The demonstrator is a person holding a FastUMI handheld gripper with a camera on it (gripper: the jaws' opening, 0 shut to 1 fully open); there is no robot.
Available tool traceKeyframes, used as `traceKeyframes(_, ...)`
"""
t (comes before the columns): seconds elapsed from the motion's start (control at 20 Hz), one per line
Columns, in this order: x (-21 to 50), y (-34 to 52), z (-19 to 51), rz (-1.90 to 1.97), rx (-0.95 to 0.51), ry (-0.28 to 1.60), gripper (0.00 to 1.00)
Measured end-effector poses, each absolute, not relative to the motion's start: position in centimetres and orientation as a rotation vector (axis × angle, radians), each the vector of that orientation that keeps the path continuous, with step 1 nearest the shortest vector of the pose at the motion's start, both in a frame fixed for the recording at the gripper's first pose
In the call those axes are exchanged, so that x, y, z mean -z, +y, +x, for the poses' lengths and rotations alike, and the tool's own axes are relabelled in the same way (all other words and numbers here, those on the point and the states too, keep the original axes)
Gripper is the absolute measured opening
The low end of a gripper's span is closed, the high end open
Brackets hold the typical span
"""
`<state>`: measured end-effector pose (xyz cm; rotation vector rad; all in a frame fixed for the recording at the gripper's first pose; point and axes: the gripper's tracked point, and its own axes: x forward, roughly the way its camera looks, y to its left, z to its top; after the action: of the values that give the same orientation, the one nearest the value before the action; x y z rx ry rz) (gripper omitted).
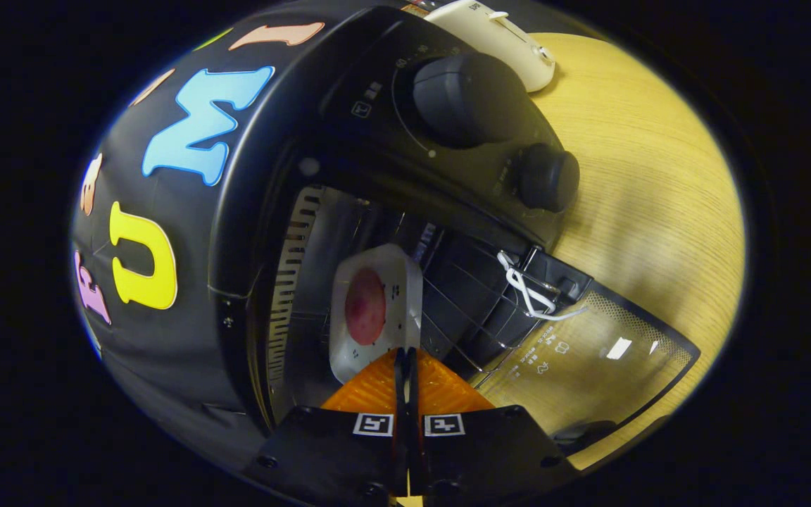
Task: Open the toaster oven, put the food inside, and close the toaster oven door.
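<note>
The toaster oven [349,211] stands on a pale wooden table [645,211], seen tilted, with its glass door [588,366] swung fully down and lying open over the tabletop. Inside the lit chamber a white plate [391,282] rests on the wire rack [462,310], and on the plate sits the food [365,306] — a round, reddish-pink piece (what it is exactly I cannot tell). The gripper [405,355] has its two orange fingers [441,387] pressed together, tips meeting right at the near rim of the plate; whether they pinch that rim between them cannot be made out. A white cord [529,292] is looped at the door's hinge end. On the oven's control panel are two dark knobs — a large knob [465,98] and a smaller knob [550,177] beside it. Beyond the oven, a cream-coloured appliance [504,35] lies on the table.
</note>
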<state>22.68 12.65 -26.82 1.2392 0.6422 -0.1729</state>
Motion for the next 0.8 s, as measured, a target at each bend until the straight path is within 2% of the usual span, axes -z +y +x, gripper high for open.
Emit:
traceKeyframes(0.25, 25.7, 12.7, 21.6, 1.209, 0.132, 0.618, 0.08)
traceKeyframes(0.35, 25.3, 13.2, 20.5, 1.218, 0.097, 0.632, 0.26)
traceKeyframes(0.4, 25.1, 13.0, 20.0, 1.213, 0.097, 0.626, 0.32)
traceKeyframes(0.55, 24.3, 13.1, 18.3, 1.184, 0.078, 0.63, 0.89)
traceKeyframes(0.6, 23.9, 13.2, 17.9, 1.174, 0.065, 0.626, 0.9)
traceKeyframes(0.7, 23.0, 13.2, 16.8, 1.13, 0.043, 0.615, 0.98)
traceKeyframes(0.8, 22.7, 12.6, 16.0, 1.051, 0.046, 0.621, 0.98)
